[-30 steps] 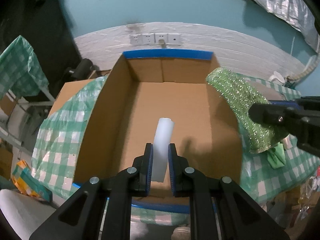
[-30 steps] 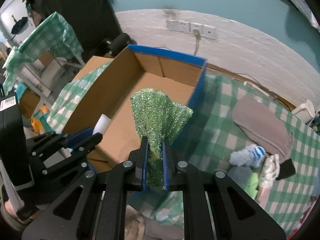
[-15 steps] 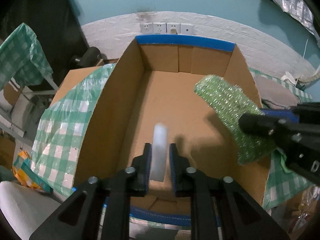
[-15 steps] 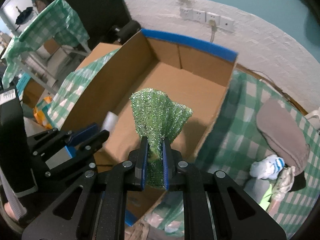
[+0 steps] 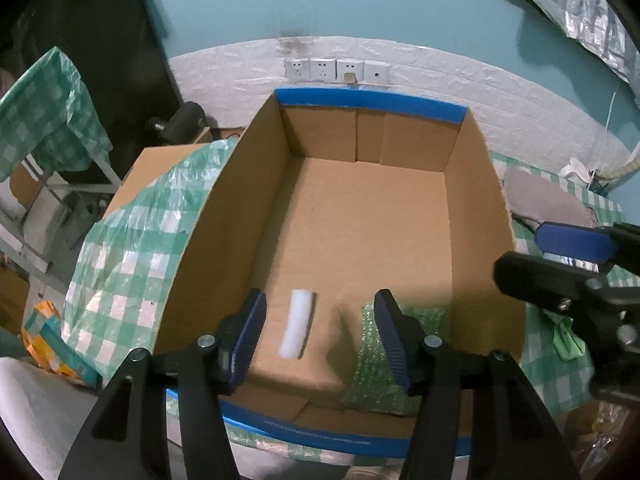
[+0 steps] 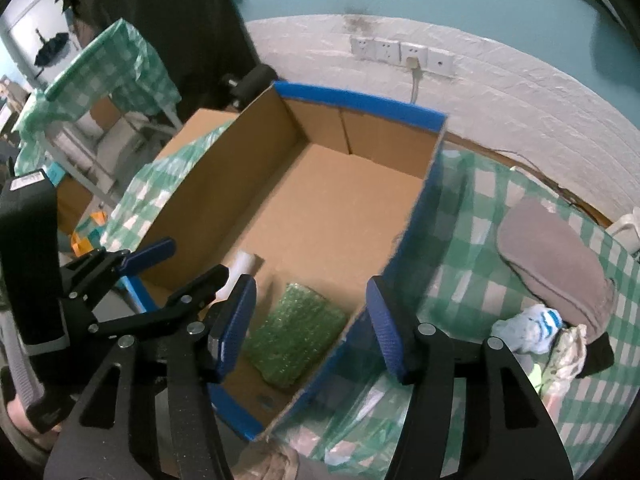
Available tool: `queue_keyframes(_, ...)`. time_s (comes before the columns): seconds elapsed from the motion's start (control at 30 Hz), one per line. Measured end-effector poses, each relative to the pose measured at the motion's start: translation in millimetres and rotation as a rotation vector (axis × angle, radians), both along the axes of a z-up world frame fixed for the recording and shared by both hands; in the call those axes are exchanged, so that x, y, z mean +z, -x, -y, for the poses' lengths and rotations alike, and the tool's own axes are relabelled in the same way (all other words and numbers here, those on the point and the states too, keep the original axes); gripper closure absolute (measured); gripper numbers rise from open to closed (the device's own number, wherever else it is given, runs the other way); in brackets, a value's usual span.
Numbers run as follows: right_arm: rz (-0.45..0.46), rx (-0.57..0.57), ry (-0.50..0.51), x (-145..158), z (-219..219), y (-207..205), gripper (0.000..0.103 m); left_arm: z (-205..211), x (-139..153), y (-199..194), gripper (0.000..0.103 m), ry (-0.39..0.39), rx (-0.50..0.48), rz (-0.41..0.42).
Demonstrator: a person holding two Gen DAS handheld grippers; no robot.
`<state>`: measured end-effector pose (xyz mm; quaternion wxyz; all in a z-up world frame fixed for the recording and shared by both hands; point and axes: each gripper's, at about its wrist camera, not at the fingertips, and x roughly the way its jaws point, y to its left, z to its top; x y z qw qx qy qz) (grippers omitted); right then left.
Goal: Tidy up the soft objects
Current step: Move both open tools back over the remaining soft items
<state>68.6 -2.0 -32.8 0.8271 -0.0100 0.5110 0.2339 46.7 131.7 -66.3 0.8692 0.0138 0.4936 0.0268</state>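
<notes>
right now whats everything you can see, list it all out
cardboard box: 1, brown with blue tape on the rims, on the table
foam stick: 1, white, flat on the box floor, near end
scrubbing cloth: 1, sparkly green, on the box floor beside the stick
tablecloth: 1, green and white check, under the box
grey cloth: 1, on the table right of the box
socks: small pile, white with blue, beside the grey cloth
wall sockets: 4, white, behind the box
left gripper: black with blue pads, open over the box, just let go
right gripper: same, open, just let go
</notes>
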Motion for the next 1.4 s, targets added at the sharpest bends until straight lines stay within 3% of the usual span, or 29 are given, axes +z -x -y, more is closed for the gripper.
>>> queue_keyframes(0.23, 0.021, -0.039, 0.0, 5.5, 27.2, 9.3, 0.044, 14.9, 6.4, 2.3, 0.046, 0.01, -0.032, 0.015)
queue_keyframes(0.63, 0.022, -0.146, -0.004, 2.9, 85.0, 20.3, 0.044, 57.4, 32.9, 7.7, 0.038, 0.048, -0.113, 0.109)
queue_keyframes(1.13, 0.041, -0.258, 0.037, -6.1, 156.1, 32.0, 0.043, 101.3, 34.7, 4.3, 0.038, 0.042, -0.172, 0.099)
queue_keyframes(1.4, 0.041, -0.336, 0.069, -13.4, 198.0, 34.6, 0.043, 138.4, 30.3, 9.1, 0.036, 0.01, -0.249, 0.087)
